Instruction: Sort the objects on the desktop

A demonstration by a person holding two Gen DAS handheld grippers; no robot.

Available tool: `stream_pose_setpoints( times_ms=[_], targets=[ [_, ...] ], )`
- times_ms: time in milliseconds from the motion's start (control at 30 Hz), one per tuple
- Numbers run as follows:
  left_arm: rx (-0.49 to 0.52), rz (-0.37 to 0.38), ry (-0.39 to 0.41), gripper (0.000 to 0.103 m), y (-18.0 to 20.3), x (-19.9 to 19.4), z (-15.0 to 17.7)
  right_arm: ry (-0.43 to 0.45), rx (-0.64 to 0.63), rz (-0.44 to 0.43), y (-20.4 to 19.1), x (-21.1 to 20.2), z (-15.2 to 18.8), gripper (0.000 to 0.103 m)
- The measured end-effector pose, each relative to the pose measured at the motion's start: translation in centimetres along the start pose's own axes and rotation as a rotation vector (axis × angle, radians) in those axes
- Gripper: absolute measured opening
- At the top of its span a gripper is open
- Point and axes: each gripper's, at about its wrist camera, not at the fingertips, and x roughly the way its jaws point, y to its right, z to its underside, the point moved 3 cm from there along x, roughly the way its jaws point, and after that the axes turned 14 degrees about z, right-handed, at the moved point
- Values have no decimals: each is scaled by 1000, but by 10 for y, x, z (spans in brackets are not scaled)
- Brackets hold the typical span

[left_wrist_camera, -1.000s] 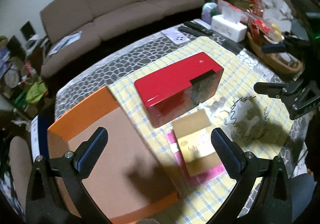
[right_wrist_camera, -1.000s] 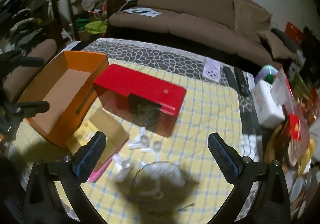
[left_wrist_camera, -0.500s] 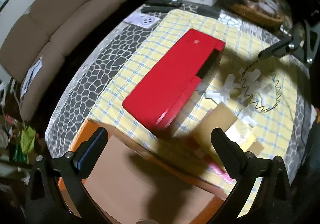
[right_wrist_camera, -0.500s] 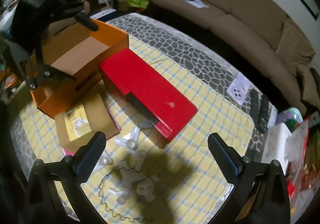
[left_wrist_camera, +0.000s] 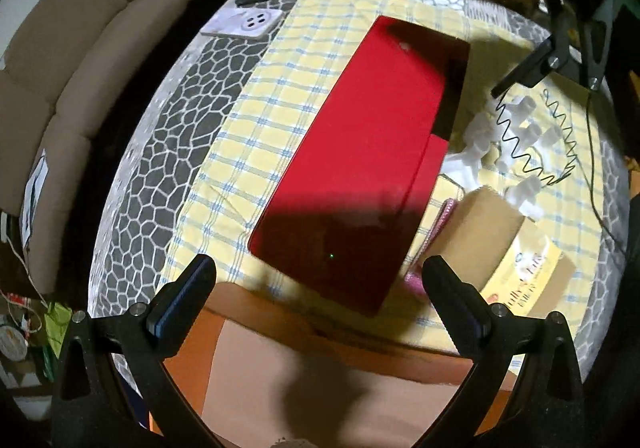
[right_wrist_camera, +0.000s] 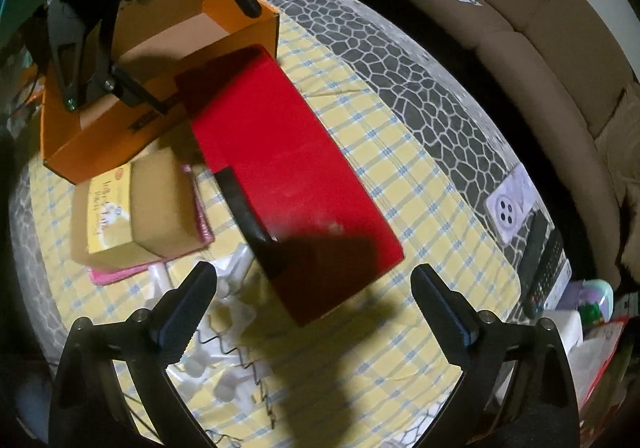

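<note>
The red box lies flat in the middle of the yellow checked cloth on the desk, filling the centre of both wrist views, and it sits where it sat a second ago; what has changed is me. A second ago both my grippers hung back over the near clutter; now each one frames an end of the box. My left gripper hangs above the inside of the orange carton, at the bottom of its own frame, with the box's shadowed end just beyond its fingertips; it is spread wide and carries nothing. My right gripper faces the opposite end, low in its frame, just as wide and just as empty, its shadow falling on the red lid. Neither touches the box yet. I judge this to be a two-handed lift being lined up, probably into the carton beside it, though I cannot say that for sure. To the left in the right wrist view, the small brown box rests on something pink, and the white plastic pieces with the black coiled wire lie unsorted.
</note>
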Motion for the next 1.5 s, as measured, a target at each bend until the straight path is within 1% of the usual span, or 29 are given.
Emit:
stream_pose_setpoints(
  times_ms=[133, 267, 333, 367, 400, 567, 667, 767, 867, 933, 1000, 1100, 1200, 1367, 1500],
  targets=[
    [19, 5, -15, 103, -6, 12, -3, 0, -23, -6, 0, 12, -1, 98],
    [35, 25, -23, 103, -8, 22, -6, 8, -11, -12, 2, 23, -1, 99],
    [34, 47, -30, 100, -10, 27, -6, 25, -2, -11, 5, 25, -1, 99],
    [31, 64, -34, 100, -11, 29, -6, 34, 6, -21, 8, 25, -1, 99],
    [31, 79, -39, 99, -10, 32, -5, 39, 8, -26, 9, 24, -1, 96],
    [50, 84, -52, 98, -8, 44, -4, -1, -18, -59, 12, 34, 3, 96],
    [48, 100, -55, 98, -8, 52, -4, 10, -6, -87, 10, 37, 1, 96],
    [49, 124, -57, 92, -8, 57, -4, 3, -31, -82, 1, 48, 2, 95],
    [41, 143, -41, 92, -10, 57, -3, 7, -23, -96, -1, 56, 4, 95],
    [34, 136, -27, 90, -11, 56, -4, 21, -8, -112, 2, 56, 6, 94],
    [37, 105, -17, 90, -12, 54, -5, 27, 1, -107, 3, 56, 6, 93],
    [34, 72, 2, 89, -13, 45, -7, 38, -4, -61, 4, 50, 3, 92],
    [47, 38, 20, 89, -10, 24, -10, 46, -1, -42, 9, 39, 0, 92],
    [68, -27, 51, 89, 1, -26, -7, 79, -14, 9, 14, -3, -17, 92],
    [69, -74, 73, 89, 10, -72, 6, 116, -34, 49, 10, -44, -38, 92]
  ],
)
